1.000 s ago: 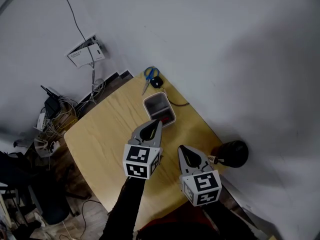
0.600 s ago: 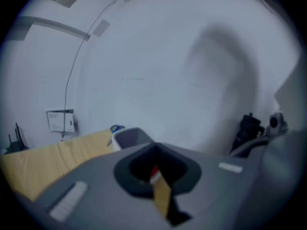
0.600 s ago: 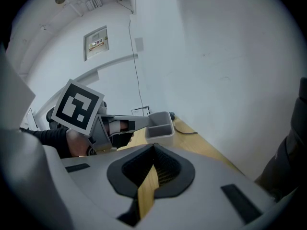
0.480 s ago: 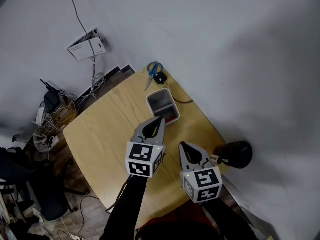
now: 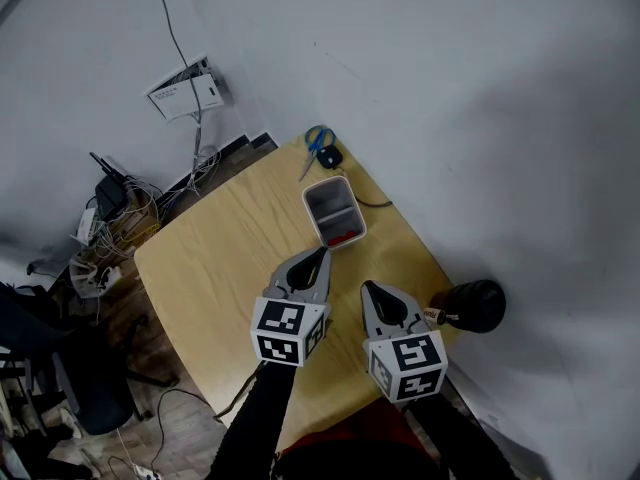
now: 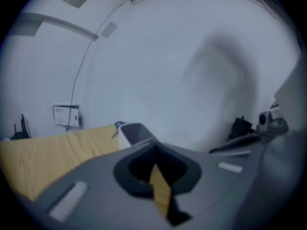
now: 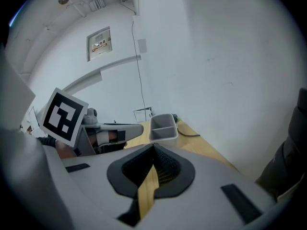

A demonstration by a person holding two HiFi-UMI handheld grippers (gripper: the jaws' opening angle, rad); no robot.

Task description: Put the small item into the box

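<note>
Both sets of jaws are closed with nothing in them. The left gripper and right gripper each show only a thin sliver of desk through the slot.

Straight ahead of both tips sits the grey two-compartment box. Its long axis runs away from the person toward the blue scissors. The left gripper is clearly the nearer one, just short of the box's near end; the right hangs further back and off to the side.

There's a small red item in the near compartment, so I'd say the drop is already done. It's tiny from the head view, though, so I can't say what it is.

Compared with a second ago, the left tip was over the box's near end. Now it's pulled back, with bare desk between them and the red item in plain view.
</note>
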